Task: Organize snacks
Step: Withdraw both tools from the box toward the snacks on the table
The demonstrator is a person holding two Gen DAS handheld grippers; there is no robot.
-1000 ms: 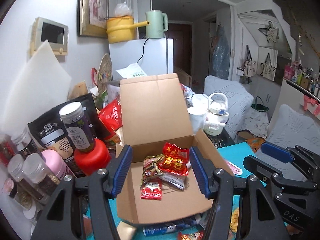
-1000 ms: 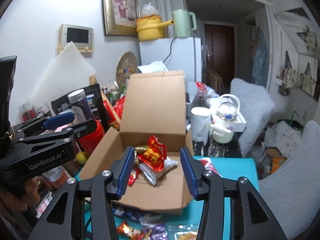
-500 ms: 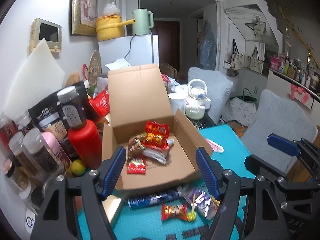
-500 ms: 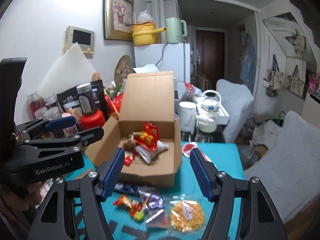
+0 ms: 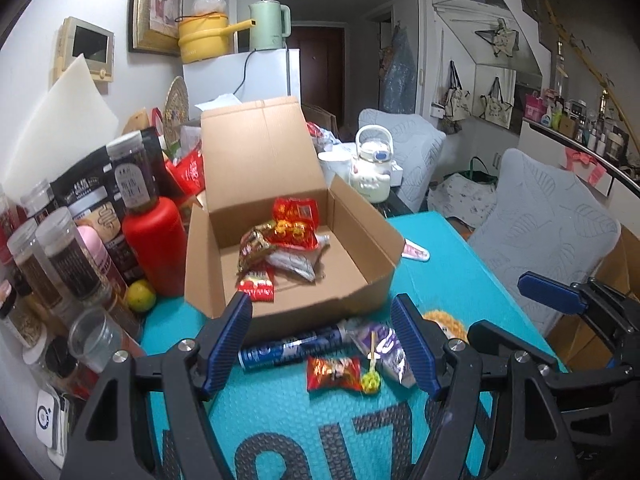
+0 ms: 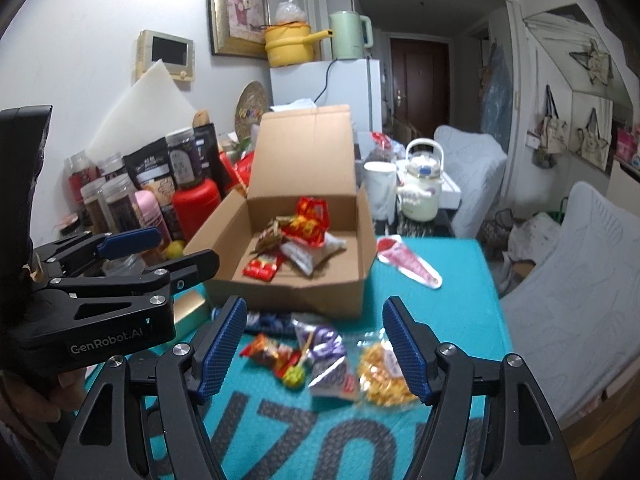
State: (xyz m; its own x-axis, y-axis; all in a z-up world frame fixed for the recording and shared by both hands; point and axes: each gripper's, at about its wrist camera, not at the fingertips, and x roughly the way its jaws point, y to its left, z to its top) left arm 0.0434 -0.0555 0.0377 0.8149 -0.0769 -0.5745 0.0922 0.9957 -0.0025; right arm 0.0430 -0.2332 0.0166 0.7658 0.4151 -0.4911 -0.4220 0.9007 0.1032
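An open cardboard box sits on the teal mat, lid up, with a red packet and several other snack packs inside. In front of it lie loose snacks: a blue tube, a red packet, a green lollipop, a purple packet and a yellow snack bag. My left gripper hovers open above the tube and red packet. My right gripper hangs over the purple packet, its jaws opening with nothing held.
Jars, a red bottle and a lime crowd the mat's left side. A white teapot and cup stand behind the box. A pink packet lies to the box's right. Padded chairs flank the table's right edge.
Both grippers drew back from the box and sank toward the mat. Their jaws widened. The loose snacks in front of the box came into view.
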